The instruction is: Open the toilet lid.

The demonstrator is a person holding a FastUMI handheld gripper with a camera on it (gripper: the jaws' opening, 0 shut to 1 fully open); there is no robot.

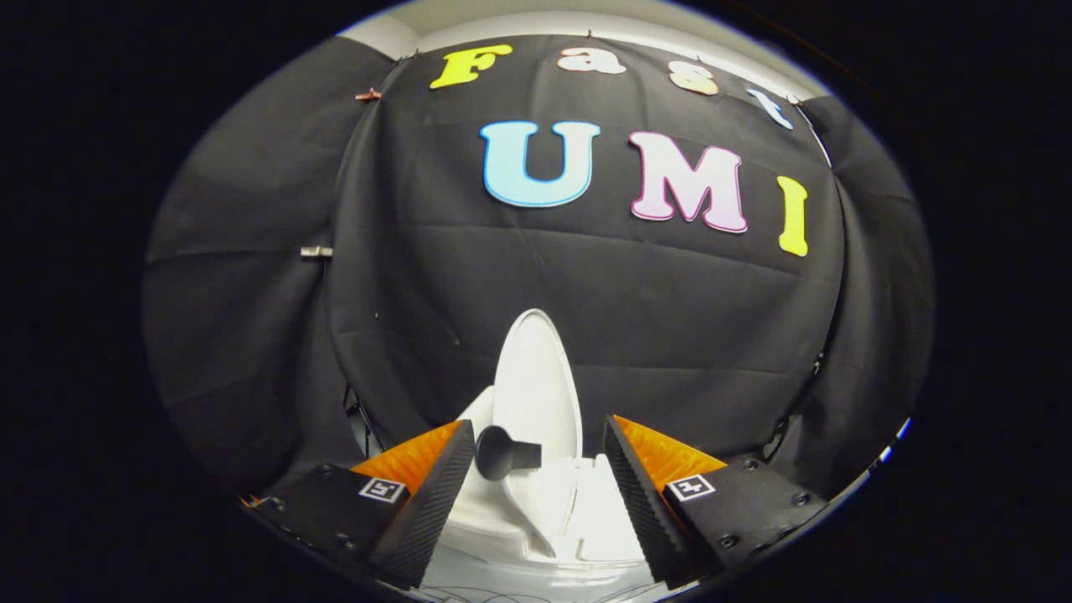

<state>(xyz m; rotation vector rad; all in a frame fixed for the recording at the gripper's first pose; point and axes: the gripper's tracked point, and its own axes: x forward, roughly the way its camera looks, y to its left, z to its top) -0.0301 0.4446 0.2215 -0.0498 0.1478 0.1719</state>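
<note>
- The toilet lid (536, 385) is being seen raised, standing close to upright on the white toilet (586, 511), its oval underside turned toward the camera and its top edge reaching up against the black cloth wall (586, 318).
- A dark knob handle (505, 453) is being shown sticking out from the lid's lower part, just beside the left finger (435, 494).
- The claw (536, 502) is being held wide, with nothing gripped; both fingers are standing apart from the lid, one on each side of the toilet.
- The lid's lower end is being seen between the fingers and just ahead of them, while its upper end is lying beyond them.
- The inside of the toilet bowl is being hidden by the viewing angle, so its contents cannot be told.
- Open room is being left around the lid's rim on both sides and above, up to the cloth wall behind.
- A small metal clip (316, 251) is being seen on the cloth, well apart from the lid.
</note>
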